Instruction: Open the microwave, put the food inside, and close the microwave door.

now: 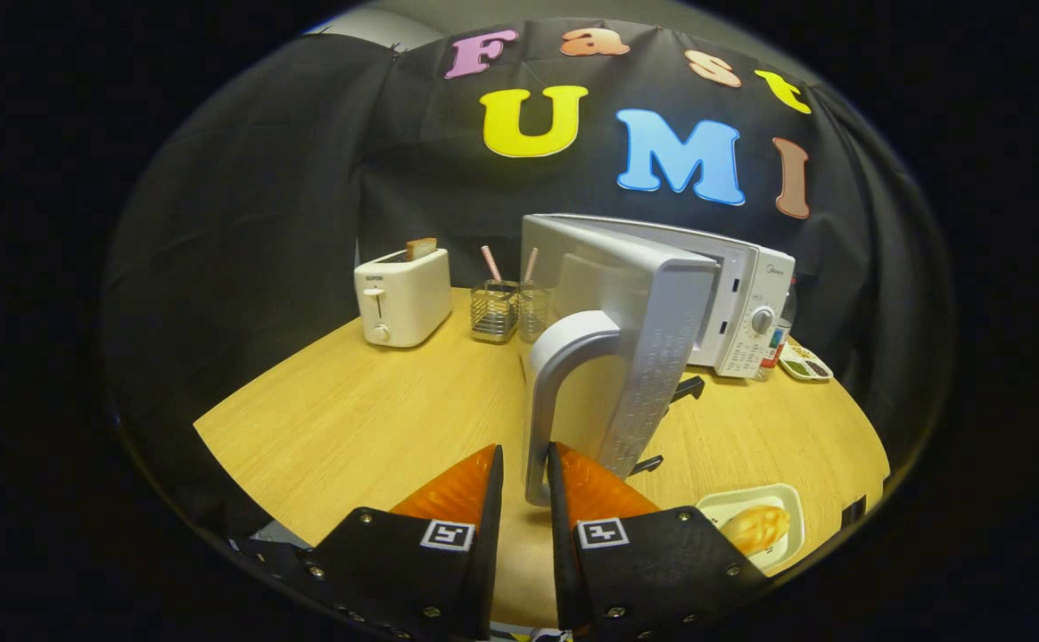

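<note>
The white microwave [745, 294] stands at the back right of the wooden table [350, 419]. Its door [657, 357] is swung out toward me, edge on. The door's curved handle [564, 352] runs down between my fingers. My gripper [526, 455] straddles the handle's lower end. The right finger [586, 477] touches it, and a slit of table shows between it and the left finger [465, 486], so the gripper is narrowly open. The food, a golden bread roll [755, 528], lies on a small white plate [791, 499] right of the right finger.
A white toaster [401, 308] with a slice of bread stands at the back left. Next to it are two wire baskets [494, 312] holding straws. A small compartment tray [804, 364] lies right of the microwave. The table's curved front edge runs close under the plate.
</note>
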Available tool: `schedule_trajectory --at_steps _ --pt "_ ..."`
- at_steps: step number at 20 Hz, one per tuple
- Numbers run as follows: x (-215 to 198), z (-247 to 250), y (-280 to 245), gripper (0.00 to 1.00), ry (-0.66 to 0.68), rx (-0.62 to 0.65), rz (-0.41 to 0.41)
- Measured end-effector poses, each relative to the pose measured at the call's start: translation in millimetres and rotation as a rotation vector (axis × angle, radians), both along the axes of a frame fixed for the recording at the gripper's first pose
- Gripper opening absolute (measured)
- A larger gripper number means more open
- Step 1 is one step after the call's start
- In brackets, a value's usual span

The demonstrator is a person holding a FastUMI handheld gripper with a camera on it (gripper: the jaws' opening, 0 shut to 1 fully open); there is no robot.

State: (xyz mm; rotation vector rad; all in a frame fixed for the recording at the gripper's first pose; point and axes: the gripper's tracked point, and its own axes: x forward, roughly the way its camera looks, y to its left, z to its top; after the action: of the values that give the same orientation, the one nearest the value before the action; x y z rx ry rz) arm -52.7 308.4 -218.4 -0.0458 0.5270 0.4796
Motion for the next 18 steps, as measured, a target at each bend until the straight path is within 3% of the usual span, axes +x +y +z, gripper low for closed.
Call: schedule_trajectory --at_steps 10,12,15,17,18 --pt "-45 46 57 0.32 -0.058 0.125 0.169" --pt "-49 67 55 0.44 -0.084 0.18 0.185" --pt "-49 100 37 0.83 -0.143 0.24 0.168" --pt "-45 119 18 0.95 -0.197 0.253 0.135" --pt "-42 125 6 0.95 -0.22 0.253 0.115"
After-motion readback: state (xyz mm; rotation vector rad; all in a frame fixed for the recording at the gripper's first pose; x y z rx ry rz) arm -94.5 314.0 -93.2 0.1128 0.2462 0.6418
